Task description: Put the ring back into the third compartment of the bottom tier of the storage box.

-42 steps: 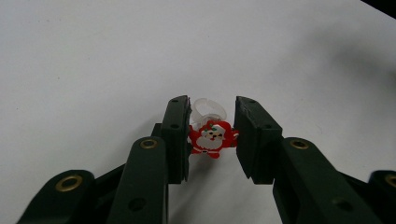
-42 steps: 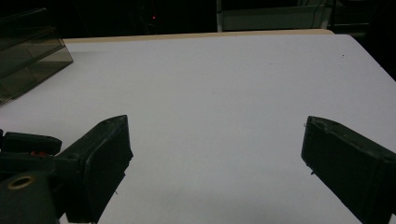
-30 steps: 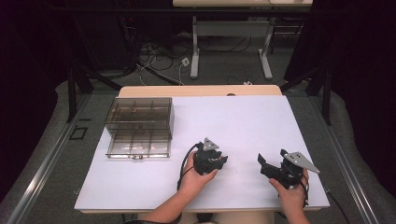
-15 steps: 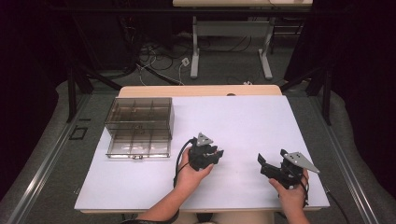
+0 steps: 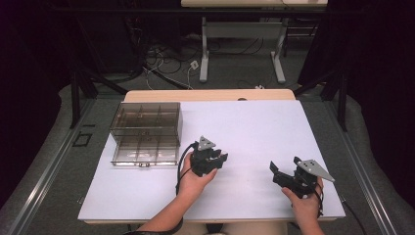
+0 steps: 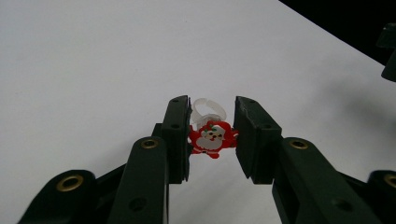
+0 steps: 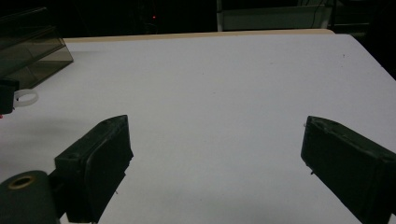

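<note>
Right tool (image 5: 288, 177), nearest, rests low at the white surface (image 5: 274, 127) edge with jaws wide apart and empty, presumably in reserve. Left tool (image 6: 211, 135) has its jaws closed on a Santa ring (image 6: 210, 136), whose clear band projects forward, held off the surface, likely for carrying. Farther left stands the compartment box (image 5: 147, 132). Since the earlier frames, the left tool has shifted slightly toward the box.

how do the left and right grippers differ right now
The left gripper has its jaws drawn close around a Santa ring; the right gripper has its jaws spread wide with nothing between them. In the high view the left sits nearer the clear compartment box. Both are black and hand-held.
</note>
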### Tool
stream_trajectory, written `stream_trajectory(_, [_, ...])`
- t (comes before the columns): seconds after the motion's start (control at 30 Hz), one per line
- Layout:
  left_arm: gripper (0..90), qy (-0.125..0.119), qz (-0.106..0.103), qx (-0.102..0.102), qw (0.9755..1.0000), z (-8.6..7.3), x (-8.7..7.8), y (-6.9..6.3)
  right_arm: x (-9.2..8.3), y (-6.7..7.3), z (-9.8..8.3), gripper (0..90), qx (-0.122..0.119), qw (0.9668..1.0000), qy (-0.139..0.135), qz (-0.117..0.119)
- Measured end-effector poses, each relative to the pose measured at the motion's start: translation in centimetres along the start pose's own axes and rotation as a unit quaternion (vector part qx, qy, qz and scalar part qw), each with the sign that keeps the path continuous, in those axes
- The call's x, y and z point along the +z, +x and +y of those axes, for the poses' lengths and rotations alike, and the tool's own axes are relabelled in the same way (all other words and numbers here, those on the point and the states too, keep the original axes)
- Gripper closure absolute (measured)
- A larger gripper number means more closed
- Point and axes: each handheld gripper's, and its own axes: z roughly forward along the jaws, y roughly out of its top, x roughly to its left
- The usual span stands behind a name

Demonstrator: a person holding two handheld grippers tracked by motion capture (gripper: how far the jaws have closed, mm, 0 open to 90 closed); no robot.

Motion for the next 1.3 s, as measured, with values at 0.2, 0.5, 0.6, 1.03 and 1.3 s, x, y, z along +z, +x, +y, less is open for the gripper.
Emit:
stream_trajectory(0.2, [66.1, -0.002, 0.006, -0.008, 0.9999, 0.0, -0.9, 0.8, 0.0, 0.0, 0.0, 8.1, -0.001, 1.0000, 0.000, -0.002])
stream_trajectory(0.5, [66.0, -0.009, 0.018, -0.004, 0.9998, 0.2, -2.1, 1.8, 0.1, 0.0, 0.0, 8.0, -0.003, 1.0000, 0.000, -0.003])
stream_trajectory(0.6, [66.0, -0.010, 0.019, -0.009, 0.9997, 0.1, -2.5, 2.0, 0.0, 0.0, 0.0, 8.1, -0.004, 1.0000, -0.001, -0.002])
stream_trajectory(1.03, [65.9, -0.022, 0.031, -0.015, 0.9992, 0.3, -4.2, 3.3, 0.1, 0.1, -0.1, 8.0, -0.001, 1.0000, 0.001, -0.001])
stream_trajectory(1.3, [66.0, -0.032, 0.039, -0.026, 0.9984, 0.4, -5.6, 4.2, 0.1, 0.1, -0.1, 8.1, -0.004, 1.0000, 0.003, -0.001])
